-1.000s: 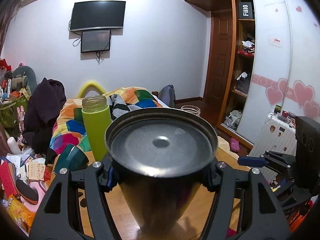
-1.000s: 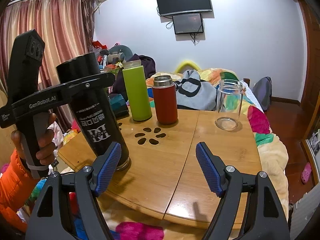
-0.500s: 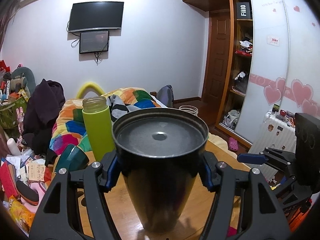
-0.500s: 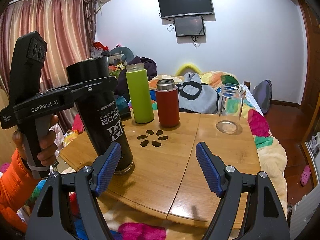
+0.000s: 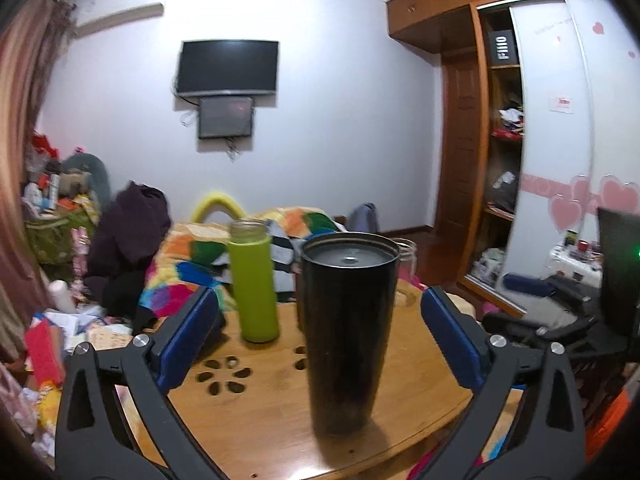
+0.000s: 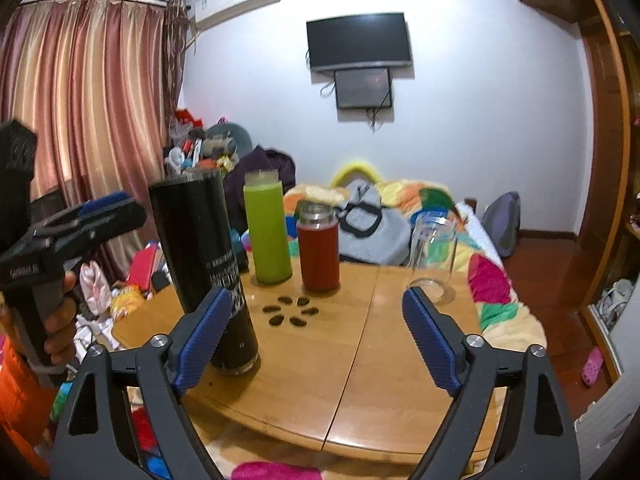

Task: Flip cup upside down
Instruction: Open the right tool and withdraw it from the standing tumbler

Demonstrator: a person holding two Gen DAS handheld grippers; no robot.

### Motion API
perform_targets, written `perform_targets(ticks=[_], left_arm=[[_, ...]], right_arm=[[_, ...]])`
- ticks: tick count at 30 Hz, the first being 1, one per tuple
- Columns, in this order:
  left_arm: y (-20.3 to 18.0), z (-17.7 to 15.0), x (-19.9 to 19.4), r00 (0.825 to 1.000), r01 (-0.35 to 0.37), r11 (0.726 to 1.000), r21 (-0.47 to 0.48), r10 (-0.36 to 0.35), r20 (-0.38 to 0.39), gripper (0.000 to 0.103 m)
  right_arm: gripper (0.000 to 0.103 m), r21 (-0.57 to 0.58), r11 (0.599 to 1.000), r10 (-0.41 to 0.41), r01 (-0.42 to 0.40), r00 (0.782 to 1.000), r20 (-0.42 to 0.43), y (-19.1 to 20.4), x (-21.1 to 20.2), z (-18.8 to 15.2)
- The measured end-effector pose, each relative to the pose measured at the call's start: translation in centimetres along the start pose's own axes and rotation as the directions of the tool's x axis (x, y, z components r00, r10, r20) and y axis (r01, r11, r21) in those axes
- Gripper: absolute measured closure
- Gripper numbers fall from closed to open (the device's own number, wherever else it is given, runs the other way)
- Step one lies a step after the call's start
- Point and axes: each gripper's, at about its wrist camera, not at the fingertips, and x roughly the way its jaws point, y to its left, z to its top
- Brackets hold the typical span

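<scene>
**Standing inverted: tall black tumbler on the round wooden table**

Resting base-up near the table's (image 5: 420, 380) front-left edge, the tall black metal tumbler (image 5: 346, 332) stands free, printed lettering upside down in the right wrist view. The left gripper (image 5: 320, 340) has its blue-padded fingers spread wide on either side of the tumbler, touching nothing. Behind stand a lime-green bottle (image 6: 267, 232), a red flask (image 6: 319, 252) and a clear glass jar (image 6: 434, 260). The right gripper (image 6: 318, 336) is likewise spread wide over bare wood.

A black TV (image 6: 359, 41) hangs on the white wall (image 6: 480, 100), pink curtains (image 6: 80, 100) hang left, and a colorful bed (image 5: 224, 252) sits behind the wooden desk (image 6: 380, 360).
</scene>
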Motion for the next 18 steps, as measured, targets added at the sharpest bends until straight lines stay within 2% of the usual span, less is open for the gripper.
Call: perform_targets(ticks=[2, 3, 9, 18], left_arm=[[-0.1, -0.2, -0.9, 0.999, -0.036, 0.999, 0.000, 0.036, 0.019, 0.000], [-0.1, -0.3, -1.3, 0.998, -0.052, 0.999, -0.002, 0.052, 0.025, 0.000], [-0.8, -0.7, -2.6, 0.988, -0.145, 0.989, 0.001, 0.145, 0.052, 0.000], [-1.2, -1.5, -4.2, 0.988, -0.133, 0.990, -0.039, 0.136, 0.074, 0.000]], right_arm=[[0.002, 0.002, 1.000, -0.017, 0.017, 0.999, 0.037, 0.2, -0.8, 0.4], [0.000, 0.004, 1.000, -0.026, 0.026, 0.998, 0.058, 0.4, -1.2, 0.6], [0.000, 0.011, 0.997, -0.075, 0.074, 0.988, 0.138, 1.3, -3.6, 1.6], [0.000, 0.015, 0.993, -0.118, 0.117, 0.982, 0.148, 2.9, -4.1, 1.2]])
